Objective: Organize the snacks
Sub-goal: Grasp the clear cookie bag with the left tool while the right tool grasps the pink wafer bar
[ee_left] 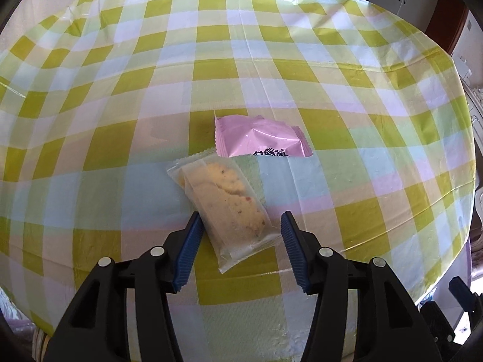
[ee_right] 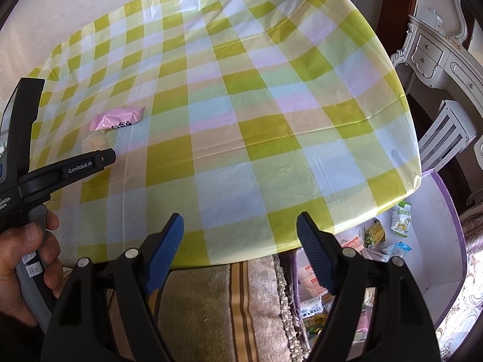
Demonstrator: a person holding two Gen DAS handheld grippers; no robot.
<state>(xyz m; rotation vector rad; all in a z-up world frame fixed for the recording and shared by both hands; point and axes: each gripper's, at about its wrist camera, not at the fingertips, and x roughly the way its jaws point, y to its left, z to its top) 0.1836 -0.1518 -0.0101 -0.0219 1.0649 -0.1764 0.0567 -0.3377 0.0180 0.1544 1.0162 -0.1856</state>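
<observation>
The left tongs (ee_left: 240,226) reach down over the desk (ee_left: 332,96) with their blue ribbed pads partly apart, straddling the near end of a clear-wrapped cookie packet (ee_left: 225,208). The left pad (ee_left: 188,252) sits right at the wrapper's edge, while the right pad (ee_left: 294,253) stands just clear of it, so the packet lies between the jaws without being pinched. The packet rests flat on the green-and-white checked tablecloth, angled away towards the upper left. Just beyond its far end lies a pink snack packet (ee_left: 259,138) with dark print, its near edge tucked under a fold of the cloth.

The right tongs (ee_right: 241,229) hang wide apart and hold nothing, above the near edge of the desk. In the right wrist view the person's left hand (ee_right: 27,268) grips the other tool's handle at the left, and the pink packet shows farther off. Below the desk's right corner sits a purple-rimmed bin (ee_right: 446,211) with assorted snack packets (ee_right: 401,220) inside. A striped rug (ee_right: 211,301) covers the floor beneath.
</observation>
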